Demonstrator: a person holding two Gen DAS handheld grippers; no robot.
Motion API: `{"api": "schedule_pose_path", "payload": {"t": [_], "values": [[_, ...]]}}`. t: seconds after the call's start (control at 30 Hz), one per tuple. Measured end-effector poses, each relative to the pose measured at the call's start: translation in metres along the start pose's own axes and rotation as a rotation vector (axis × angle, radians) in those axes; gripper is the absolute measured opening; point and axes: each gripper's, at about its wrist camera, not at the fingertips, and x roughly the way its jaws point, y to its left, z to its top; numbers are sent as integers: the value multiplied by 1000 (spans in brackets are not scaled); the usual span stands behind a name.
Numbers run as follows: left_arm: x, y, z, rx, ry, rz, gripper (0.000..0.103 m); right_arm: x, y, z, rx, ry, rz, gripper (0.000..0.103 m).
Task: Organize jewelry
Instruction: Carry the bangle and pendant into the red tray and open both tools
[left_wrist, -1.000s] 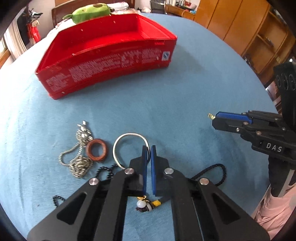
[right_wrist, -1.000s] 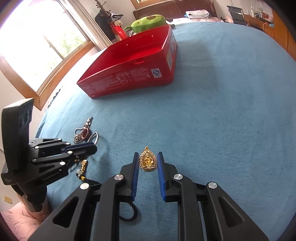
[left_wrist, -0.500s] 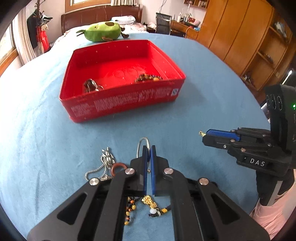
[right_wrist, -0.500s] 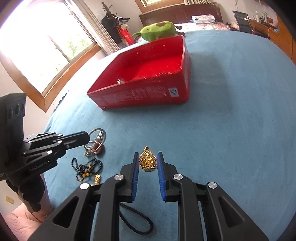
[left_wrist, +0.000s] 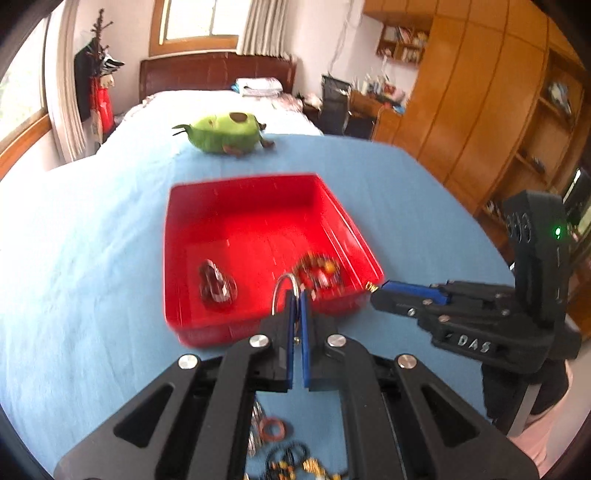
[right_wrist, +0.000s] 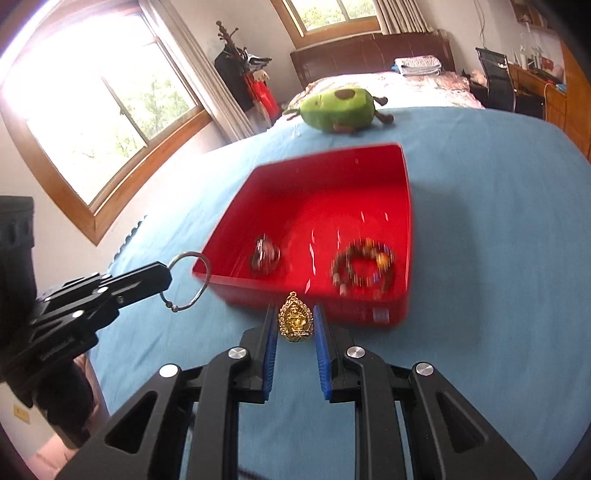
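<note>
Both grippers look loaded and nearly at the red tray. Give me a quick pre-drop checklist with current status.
1. Left gripper shut on the silver ring: ok.
2. Right gripper shut on the gold pendant: ok, it sits between the blue pads.
3. Ring over the red tray: cannot tell; the right wrist view puts it by the near left corner, possibly outside the rim.
4. Pendant over the tray: not ok, it appears short of the near wall.
5. Free floor space in the tray: ok, bare red beyond the beaded bracelet and the dark trinket.
6. Grippers apart from each other: ok.
</note>
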Motion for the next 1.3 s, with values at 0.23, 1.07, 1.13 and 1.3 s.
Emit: {"api": "schedule_pose_path", "payload": {"t": [0.23,1.07,1.13,1.3], "values": [[63,32,20,-64,58,48,1,54,-14,27,38,53,-23,19],[40,46,22,-83,-11,109,58,40,-17,22,19,-7,-78,36],[35,45,21,-83,-22,114,62,39,-13,22,10,-11,-82,36],[31,43,20,-76,-30,123,66,35,-5,19,-10,-14,-79,36]]}}
